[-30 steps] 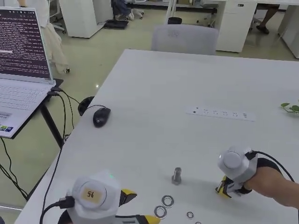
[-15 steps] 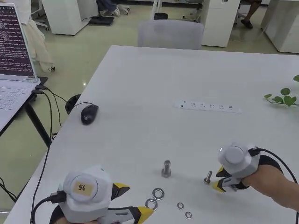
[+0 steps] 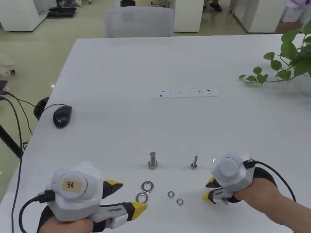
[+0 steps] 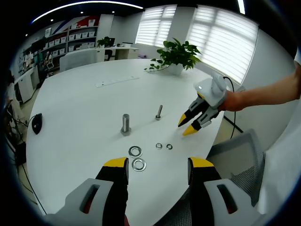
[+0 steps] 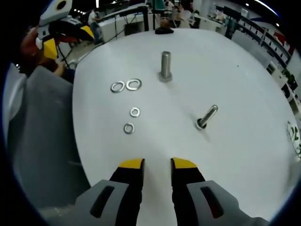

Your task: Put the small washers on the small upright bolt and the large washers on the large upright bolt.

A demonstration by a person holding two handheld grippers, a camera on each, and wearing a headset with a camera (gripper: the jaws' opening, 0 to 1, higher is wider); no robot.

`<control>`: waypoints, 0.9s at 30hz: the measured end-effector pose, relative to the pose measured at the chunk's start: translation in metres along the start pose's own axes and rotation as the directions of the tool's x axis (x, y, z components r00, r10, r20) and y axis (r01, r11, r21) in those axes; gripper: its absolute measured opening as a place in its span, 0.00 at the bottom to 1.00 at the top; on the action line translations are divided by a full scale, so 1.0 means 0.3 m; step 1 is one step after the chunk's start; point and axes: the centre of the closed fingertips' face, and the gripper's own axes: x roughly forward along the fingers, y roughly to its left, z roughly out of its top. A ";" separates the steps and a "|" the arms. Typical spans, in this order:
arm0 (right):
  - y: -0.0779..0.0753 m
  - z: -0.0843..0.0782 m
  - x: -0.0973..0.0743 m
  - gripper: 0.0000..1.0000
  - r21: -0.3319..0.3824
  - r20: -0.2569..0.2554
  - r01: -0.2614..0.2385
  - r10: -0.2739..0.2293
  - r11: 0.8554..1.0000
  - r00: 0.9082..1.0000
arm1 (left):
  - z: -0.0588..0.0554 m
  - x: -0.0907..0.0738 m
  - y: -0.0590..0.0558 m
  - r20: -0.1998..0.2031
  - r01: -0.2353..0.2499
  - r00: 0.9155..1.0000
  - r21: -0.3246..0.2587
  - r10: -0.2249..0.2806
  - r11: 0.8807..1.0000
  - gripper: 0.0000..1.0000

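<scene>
The large bolt and the small bolt stand upright on the white table, side by side. In front of them lie two large washers and two small washers. My left gripper is open at the near edge, just left of the large washers, with nothing between its fingers. My right gripper sits right of the small washers and short of the small bolt. Its jaws stand a little apart and hold nothing.
A power strip lies across the middle of the table. A black mouse with its cable sits at the left edge. A green plant reaches in from the far right. A grey chair stands behind the far edge.
The head camera has swung right. The small bolt, hidden behind my right gripper a second ago, now stands free, and that gripper has drawn back toward me. The left gripper has hardly moved.
</scene>
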 end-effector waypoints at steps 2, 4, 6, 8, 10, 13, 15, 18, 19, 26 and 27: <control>0.030 0.009 0.016 0.23 0.008 0.005 -0.006 0.006 1.000 1.000 | 0.003 0.008 -0.001 -0.005 0.013 1.000 0.008 -0.013 1.000 0.50; 0.059 0.024 0.034 0.23 0.018 0.015 -0.018 0.018 1.000 1.000 | 0.005 0.015 -0.006 -0.011 0.028 1.000 0.017 -0.028 0.999 0.50; 0.079 0.043 0.055 0.22 0.026 0.027 -0.026 0.025 0.999 0.999 | 0.006 0.022 -0.011 -0.018 0.044 0.999 0.026 -0.044 0.999 0.50; 0.098 0.065 0.073 0.22 0.032 0.034 -0.031 0.030 0.999 0.999 | 0.006 0.028 -0.019 -0.029 0.062 0.998 0.040 -0.060 0.997 0.50; 0.110 0.085 0.083 0.22 0.024 0.044 -0.032 0.031 0.999 0.999 | 0.007 0.031 -0.027 -0.039 0.076 0.997 0.052 -0.074 0.996 0.50; 0.124 0.111 0.108 0.21 0.018 0.056 -0.041 0.040 0.999 0.998 | 0.007 0.033 -0.031 -0.048 0.090 0.995 0.063 -0.087 0.994 0.50; 0.131 0.103 0.123 0.20 -0.012 0.018 -0.045 0.045 0.999 0.999 | 0.005 0.033 -0.031 -0.054 0.099 0.994 0.070 -0.095 0.993 0.50; 0.125 0.127 0.129 0.19 -0.025 0.030 -0.042 0.043 0.999 0.999 | 0.005 0.029 -0.029 -0.058 0.106 0.993 0.077 -0.102 0.991 0.50; 0.125 0.128 0.130 0.19 -0.029 0.028 -0.041 0.042 0.999 0.999 | 0.005 0.026 -0.027 -0.061 0.109 0.993 0.081 -0.104 0.991 0.50; 0.125 0.128 0.134 0.18 -0.172 -0.061 -0.055 0.045 0.984 0.997 | 0.001 0.016 -0.017 -0.068 0.115 0.992 0.087 -0.109 0.990 0.50; 0.126 0.129 0.135 0.18 -0.175 -0.066 -0.055 0.044 0.983 0.997 | -0.001 0.016 -0.016 -0.071 0.115 0.992 0.090 -0.109 0.989 0.50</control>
